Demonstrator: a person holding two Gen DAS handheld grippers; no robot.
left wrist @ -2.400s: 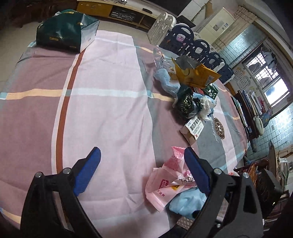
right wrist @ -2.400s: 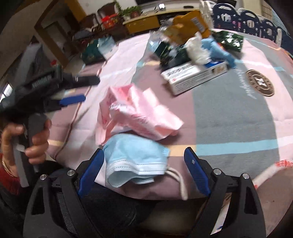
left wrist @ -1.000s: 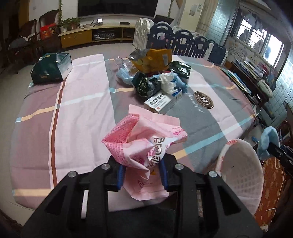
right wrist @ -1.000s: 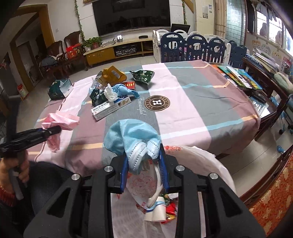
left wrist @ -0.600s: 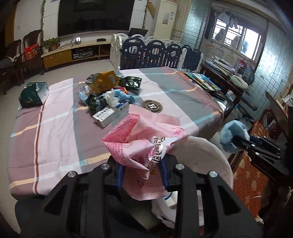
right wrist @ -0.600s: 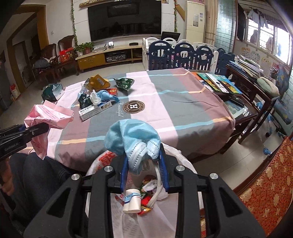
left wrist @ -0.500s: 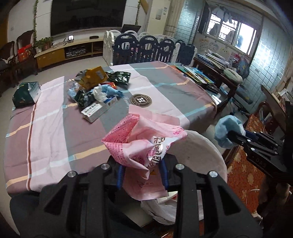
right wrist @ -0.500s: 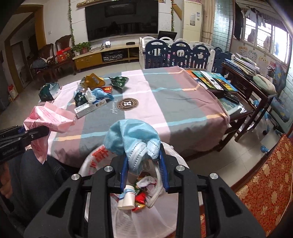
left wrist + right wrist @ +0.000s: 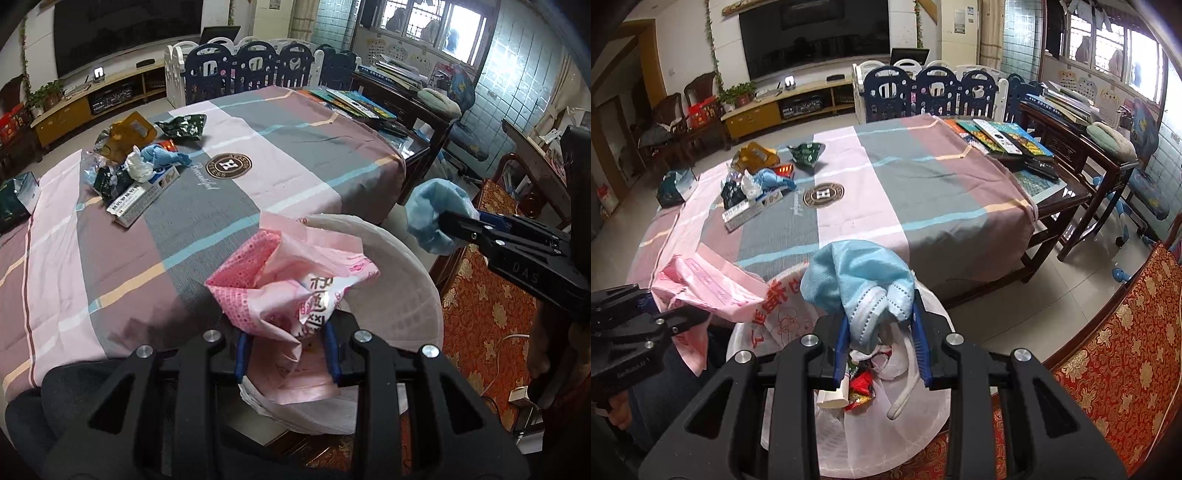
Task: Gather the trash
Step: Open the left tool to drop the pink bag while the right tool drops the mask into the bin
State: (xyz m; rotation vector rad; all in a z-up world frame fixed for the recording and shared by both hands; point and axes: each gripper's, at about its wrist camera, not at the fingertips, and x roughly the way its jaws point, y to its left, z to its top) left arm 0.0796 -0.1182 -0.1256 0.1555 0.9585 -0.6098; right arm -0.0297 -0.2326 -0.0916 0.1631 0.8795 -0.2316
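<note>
The left gripper [image 9: 286, 354] is clamping a crumpled pink wrapper [image 9: 295, 291] between its blue pads, the wrapper bulging up and forward out of the jaws. In the left wrist view, it is hanging over the near rim of a white trash bag [image 9: 402, 280] that is standing open just off the near edge of the table [image 9: 295, 147]. The right gripper [image 9: 882, 345] is pinching a bunched blue face mask [image 9: 857, 277], one white ear loop [image 9: 905, 387] dangling down toward the bag's mouth. In the right wrist view the trash bag [image 9: 886, 435] is lying directly below the mask, and is already holding a white paper cup [image 9: 833, 395] and red and white scraps [image 9: 862, 384]. The same view is showing the left gripper [image 9: 679, 317] at the near left, with the pink wrapper [image 9: 709, 284] at the bag's left rim. The left wrist view is showing the right gripper [image 9: 443, 225] at the right, with the mask [image 9: 437, 214] at its tip above a red patterned chair seat [image 9: 487, 295]. On the far left part of the striped tablecloth, a heap of remaining trash [image 9: 757, 184] is lying: a long white box [image 9: 142, 195], a yellow packet [image 9: 129, 133], a dark green wrapper [image 9: 183, 125] and blue and white crumpled pieces. Books [image 9: 1001, 138] are lying at the table's far right edge.
</note>
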